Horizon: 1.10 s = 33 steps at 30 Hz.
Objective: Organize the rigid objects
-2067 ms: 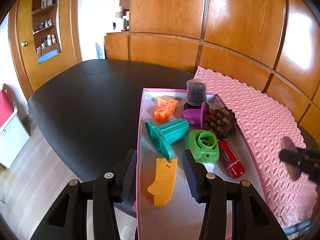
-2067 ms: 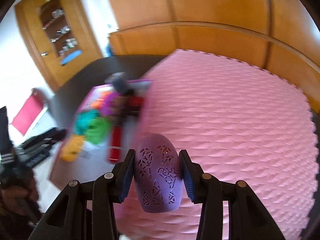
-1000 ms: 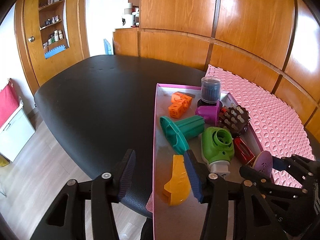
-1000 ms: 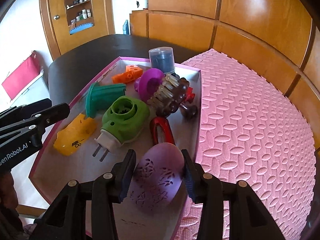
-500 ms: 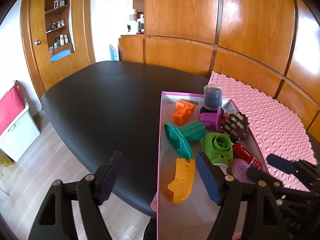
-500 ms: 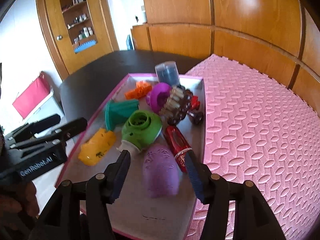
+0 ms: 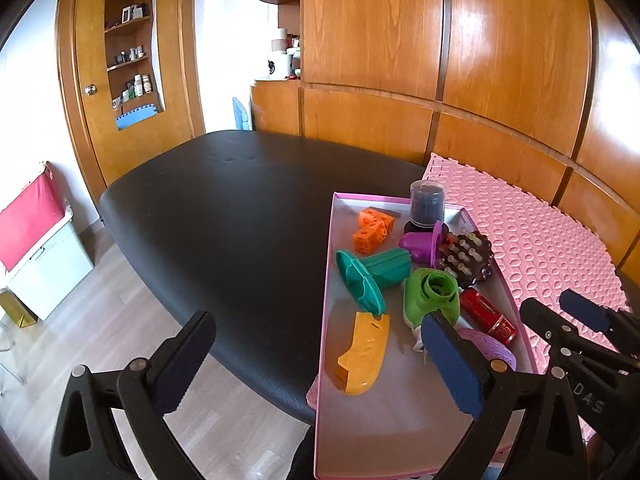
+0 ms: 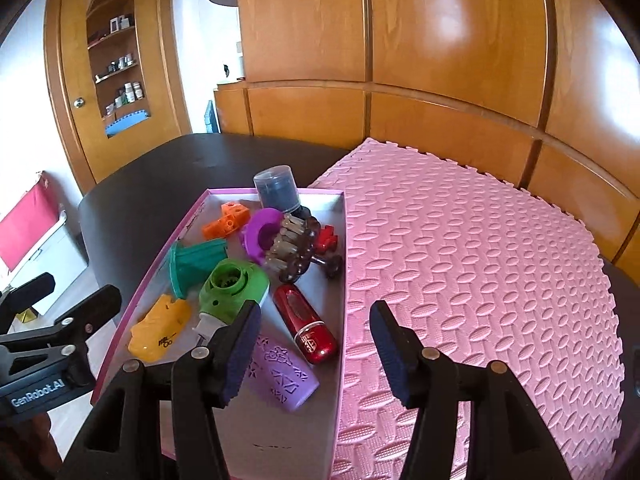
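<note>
Lilac patterned piece (image 8: 282, 372): lying flat in the near end of the pink tray (image 8: 338, 320), just beside the red capsule-shaped item (image 8: 306, 330) and between the right claw's fingers as that camera sees it, though nothing is pressing on it.
Right claw (image 8: 314, 346): hovering over the tray's near right corner with its jaws parted and nothing in its grip; one pad is sitting over the lilac piece, the other over the pink foam mat (image 8: 460, 280).
Left claw (image 7: 316, 364): its jaws are opening wide and holding nothing; it is straddling the tray's left rim, one finger hanging over the floor, the other over the tray near the green plug-in gadget (image 7: 430, 294).
Tray contents: a yellow curved shell (image 7: 362, 354) is resting nearest the left claw; behind it a teal flanged tube (image 7: 374, 276) is lying on its side; orange blocks (image 7: 372, 228) are sitting toward the far left; a dark capped jar (image 7: 427, 204) is standing upright at the far end; a purple flanged piece (image 7: 422, 242) is leaning against a brown bristled brush (image 7: 466, 256).
Worktop (image 7: 224, 216): black, carrying the tray, with the foam mat lying alongside the tray's right wall.
Room: wooden panelling is running behind the worktop.
</note>
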Each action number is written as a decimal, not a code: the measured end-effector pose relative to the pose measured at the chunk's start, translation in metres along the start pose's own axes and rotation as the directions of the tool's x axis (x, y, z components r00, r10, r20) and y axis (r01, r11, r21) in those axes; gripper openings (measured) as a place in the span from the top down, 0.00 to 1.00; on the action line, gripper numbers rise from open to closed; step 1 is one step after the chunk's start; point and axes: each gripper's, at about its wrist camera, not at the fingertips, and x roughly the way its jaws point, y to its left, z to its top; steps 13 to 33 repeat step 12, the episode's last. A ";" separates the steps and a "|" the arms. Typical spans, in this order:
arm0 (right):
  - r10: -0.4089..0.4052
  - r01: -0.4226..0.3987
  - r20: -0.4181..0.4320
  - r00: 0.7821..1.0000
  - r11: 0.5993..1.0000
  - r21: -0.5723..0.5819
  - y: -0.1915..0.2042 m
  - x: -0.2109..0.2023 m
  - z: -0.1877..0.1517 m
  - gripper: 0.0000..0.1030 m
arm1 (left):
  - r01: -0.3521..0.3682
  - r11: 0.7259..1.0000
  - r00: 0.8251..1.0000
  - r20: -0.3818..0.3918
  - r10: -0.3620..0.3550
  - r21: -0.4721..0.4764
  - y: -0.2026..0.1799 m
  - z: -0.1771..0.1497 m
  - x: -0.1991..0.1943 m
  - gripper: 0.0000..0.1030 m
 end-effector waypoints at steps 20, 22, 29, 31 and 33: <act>-0.007 0.008 0.018 1.000 1.000 -0.026 0.005 -0.008 -0.006 0.45 | -0.030 0.999 0.998 0.048 0.031 -0.015 0.000 0.000 -0.011 0.01; -0.007 0.008 0.018 1.000 1.000 -0.026 0.005 -0.008 -0.006 0.45 | -0.030 0.999 0.998 0.048 0.031 -0.015 0.000 0.000 -0.011 0.01; -0.007 0.008 0.018 1.000 1.000 -0.026 0.005 -0.008 -0.006 0.45 | -0.030 0.999 0.998 0.048 0.031 -0.015 0.000 0.000 -0.011 0.01; -0.007 0.008 0.018 1.000 1.000 -0.026 0.005 -0.008 -0.006 0.45 | -0.030 0.999 0.998 0.048 0.031 -0.015 0.000 0.000 -0.011 0.01; -0.007 0.008 0.018 1.000 1.000 -0.026 0.005 -0.008 -0.006 0.45 | -0.030 0.999 0.998 0.048 0.031 -0.015 0.000 0.000 -0.011 0.01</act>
